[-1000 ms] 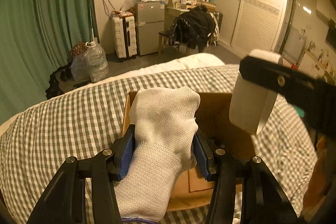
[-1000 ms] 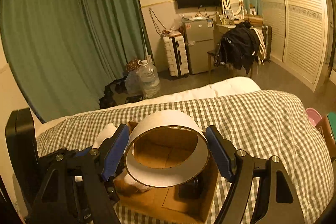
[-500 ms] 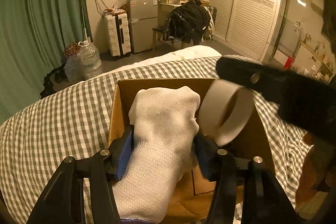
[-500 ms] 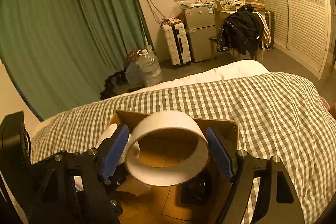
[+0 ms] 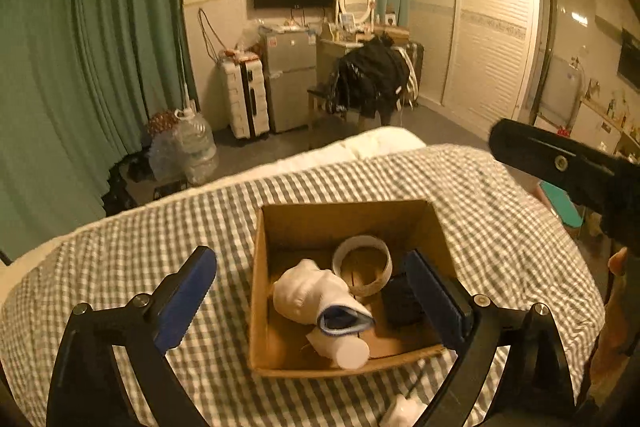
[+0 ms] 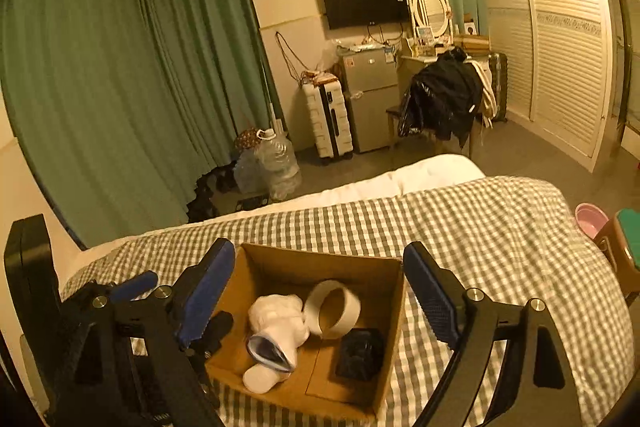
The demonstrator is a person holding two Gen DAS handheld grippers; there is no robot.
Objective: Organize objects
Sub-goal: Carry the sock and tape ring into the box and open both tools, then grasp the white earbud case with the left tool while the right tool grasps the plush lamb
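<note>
An open cardboard box (image 5: pixel 340 219) (image 6: pixel 384 267) sits on the checked bed. Inside lie a white glove with a blue cuff (image 5: pixel 316 291) (image 6: pixel 276 323), a white tape roll (image 5: pixel 362 263) (image 6: pixel 332 309), a dark object (image 5: pixel 400 301) (image 6: pixel 360 353) and a white cylinder (image 5: pixel 344 347) (image 6: pixel 260 379). My left gripper (image 5: pixel 312 291) is open and empty above the box's near side. My right gripper (image 6: pixel 320 295) is open and empty above the box. The right gripper's body shows at the right of the left wrist view (image 5: pixel 560 167).
The checked bedspread (image 5: pixel 120 267) (image 6: pixel 500 235) surrounds the box. A small white object (image 5: pixel 404 409) lies on the bed in front of the box. Beyond the bed are water jugs (image 6: pixel 276 163), a suitcase (image 6: pixel 328 119), a fridge and a chair with dark clothes (image 6: pixel 444 99).
Both grippers have opened and pulled up and back. The glove and the tape roll have left the jaws and now lie in the box.
</note>
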